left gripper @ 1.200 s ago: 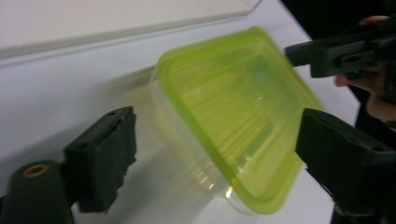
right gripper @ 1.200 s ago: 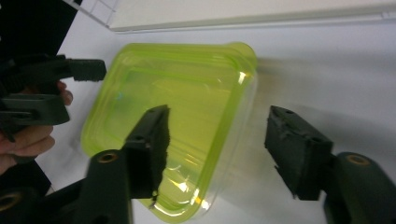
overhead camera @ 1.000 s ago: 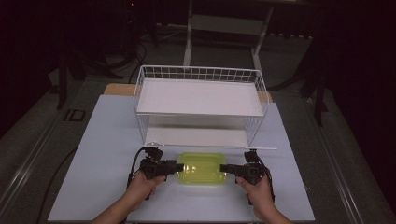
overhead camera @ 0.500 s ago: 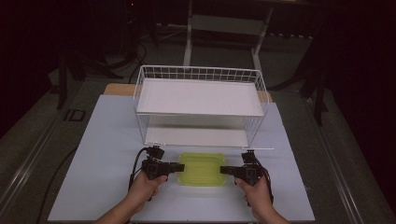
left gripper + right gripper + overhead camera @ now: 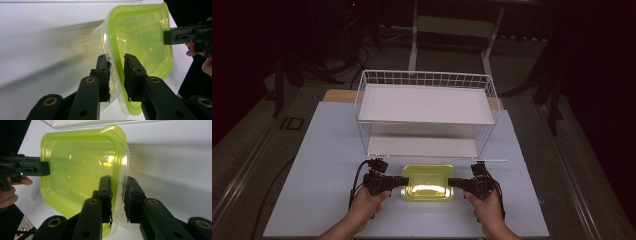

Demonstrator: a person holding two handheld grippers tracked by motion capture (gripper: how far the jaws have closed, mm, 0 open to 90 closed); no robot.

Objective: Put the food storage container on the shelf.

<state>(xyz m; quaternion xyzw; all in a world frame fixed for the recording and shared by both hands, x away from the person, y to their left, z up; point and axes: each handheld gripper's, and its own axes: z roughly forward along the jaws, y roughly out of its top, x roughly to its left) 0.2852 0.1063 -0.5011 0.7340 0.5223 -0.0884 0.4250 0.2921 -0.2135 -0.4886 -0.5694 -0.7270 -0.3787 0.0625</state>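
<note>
A translucent yellow-green plastic container (image 5: 428,182) is at the front middle of the white table, open side up. My left gripper (image 5: 404,181) is shut on its left rim and my right gripper (image 5: 452,182) on its right rim. In the left gripper view the container wall (image 5: 140,37) runs between the two black jaws of the left gripper (image 5: 116,72), and the right gripper (image 5: 172,36) bites the far rim. The right gripper view mirrors this: the container (image 5: 80,165) sits in the right gripper (image 5: 117,195), with the left gripper (image 5: 45,168) opposite.
A white wire rack (image 5: 424,102) with two flat shelves stands just behind the container, its lower shelf (image 5: 422,146) open to the front. The white tabletop (image 5: 322,150) stretches left and right of the hands. Dark floor and stands surround the table.
Both grippers have moved inward along the container's ends and now sit on its rims. The container has shifted slightly toward the rack.
</note>
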